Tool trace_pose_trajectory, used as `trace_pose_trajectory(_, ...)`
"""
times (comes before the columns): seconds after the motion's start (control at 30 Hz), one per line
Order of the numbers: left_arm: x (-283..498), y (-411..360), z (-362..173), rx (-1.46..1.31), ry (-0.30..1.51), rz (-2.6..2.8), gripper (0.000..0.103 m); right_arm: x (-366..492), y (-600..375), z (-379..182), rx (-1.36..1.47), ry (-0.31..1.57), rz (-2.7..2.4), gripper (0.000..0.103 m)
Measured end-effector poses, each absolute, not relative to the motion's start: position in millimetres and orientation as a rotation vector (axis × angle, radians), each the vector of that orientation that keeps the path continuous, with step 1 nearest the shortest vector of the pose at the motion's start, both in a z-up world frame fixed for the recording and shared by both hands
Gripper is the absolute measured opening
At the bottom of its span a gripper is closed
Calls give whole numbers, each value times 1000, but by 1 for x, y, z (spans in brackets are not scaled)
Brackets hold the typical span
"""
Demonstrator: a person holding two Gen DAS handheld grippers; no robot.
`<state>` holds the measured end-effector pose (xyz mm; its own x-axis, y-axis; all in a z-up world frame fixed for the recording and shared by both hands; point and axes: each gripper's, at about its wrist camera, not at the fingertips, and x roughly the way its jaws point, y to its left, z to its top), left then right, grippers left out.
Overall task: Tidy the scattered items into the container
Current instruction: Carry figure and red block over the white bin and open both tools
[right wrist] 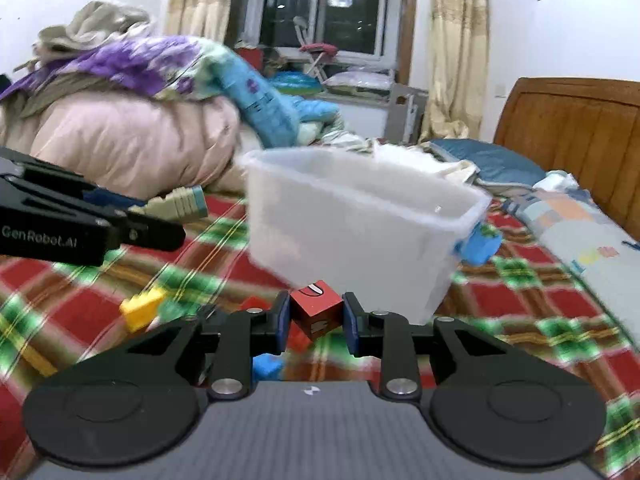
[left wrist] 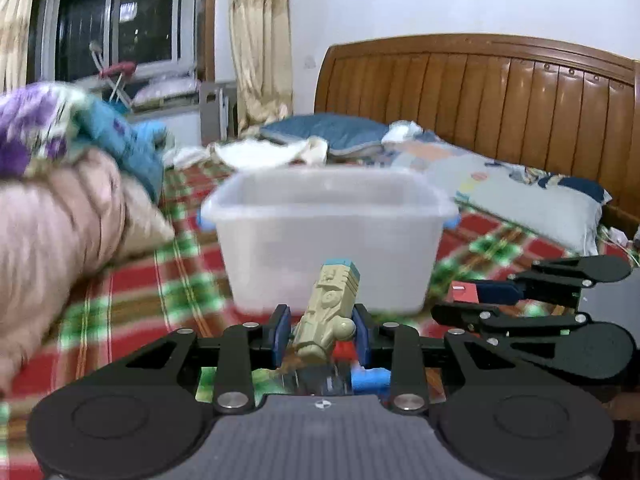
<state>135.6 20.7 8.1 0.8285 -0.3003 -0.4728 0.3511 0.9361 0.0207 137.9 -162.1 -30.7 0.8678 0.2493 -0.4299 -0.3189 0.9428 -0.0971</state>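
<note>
1. On a bed spread with a red-and-green plaid blanket (right wrist: 520,300), both tools are loaded: the left hand-held gripper (left wrist: 322,330) is clamped on a beige toy figure with a blue cap (left wrist: 330,312), and the right hand-held gripper (right wrist: 316,320) is clamped on a red cube (right wrist: 317,312).
2. Neither piece has reached the clear plastic box (left wrist: 328,236), which stands on the blanket just beyond both grippers; these two drops look like the job in hand.
3. Work remains, by the look of it: a yellow block (right wrist: 142,308) and a blue block (right wrist: 266,364) lie loose on the blanket near the right gripper. Whether the box already holds anything cannot be told through its cloudy wall.
4. Beside the box, on the left, a heap of quilts (right wrist: 132,136) is piled high.
5. Farther back lie pillows (left wrist: 328,130) against a wooden headboard (left wrist: 480,96), then cream curtains (right wrist: 456,52) and a dark window (right wrist: 324,4).
</note>
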Motion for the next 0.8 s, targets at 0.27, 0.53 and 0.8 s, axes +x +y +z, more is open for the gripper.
trace_pose_trajectory(0.27,193,-1,41,113,459,-319,37,182,-174,11,-137,386,258,30)
trace_pose_trajectory(0.53,264,-17,54,120,458,-283,37,241,-178,29,-118,362,246,30)
trace_pose_trajectory(0.8,321,-32,32,151,553,-254,39,289,-181,7,-98,451,237,32)
